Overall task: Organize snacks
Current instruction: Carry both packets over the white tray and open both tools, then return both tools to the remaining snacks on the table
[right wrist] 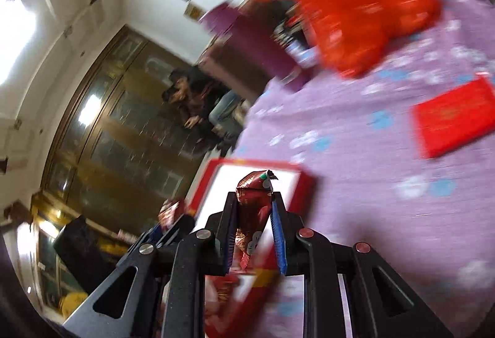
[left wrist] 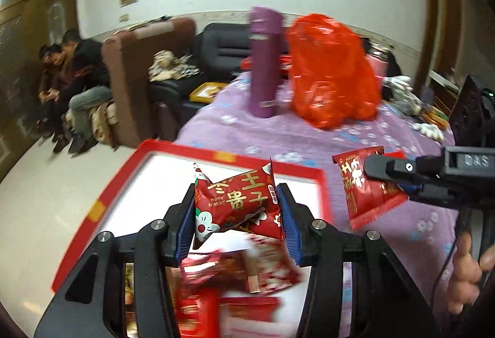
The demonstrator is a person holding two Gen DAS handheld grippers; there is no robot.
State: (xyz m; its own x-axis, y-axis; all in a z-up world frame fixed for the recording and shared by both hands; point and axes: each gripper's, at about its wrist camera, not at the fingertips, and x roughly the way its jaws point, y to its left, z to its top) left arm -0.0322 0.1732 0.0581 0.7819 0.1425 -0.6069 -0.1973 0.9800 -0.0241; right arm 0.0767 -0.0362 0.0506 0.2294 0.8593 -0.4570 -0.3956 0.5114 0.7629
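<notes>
My left gripper (left wrist: 236, 201) is shut on a red snack packet (left wrist: 238, 208) with gold characters, held above a red-rimmed white box (left wrist: 173, 149) that holds several red packets (left wrist: 247, 273). My right gripper (left wrist: 371, 167) comes in from the right in the left wrist view, shut on another red snack packet (left wrist: 368, 195) beside the box. In the right wrist view that gripper (right wrist: 253, 211) pinches the packet (right wrist: 252, 205) edge-on, above the box (right wrist: 297, 183). The left gripper's fingers (right wrist: 173, 226) show at lower left.
A purple flowered cloth (left wrist: 309, 130) covers the table. A purple flask (left wrist: 264, 62) and a red plastic bag (left wrist: 334, 71) stand at the back. A flat red box (right wrist: 454, 118) lies on the cloth. Clutter sits at the far right. People sit on a sofa at left.
</notes>
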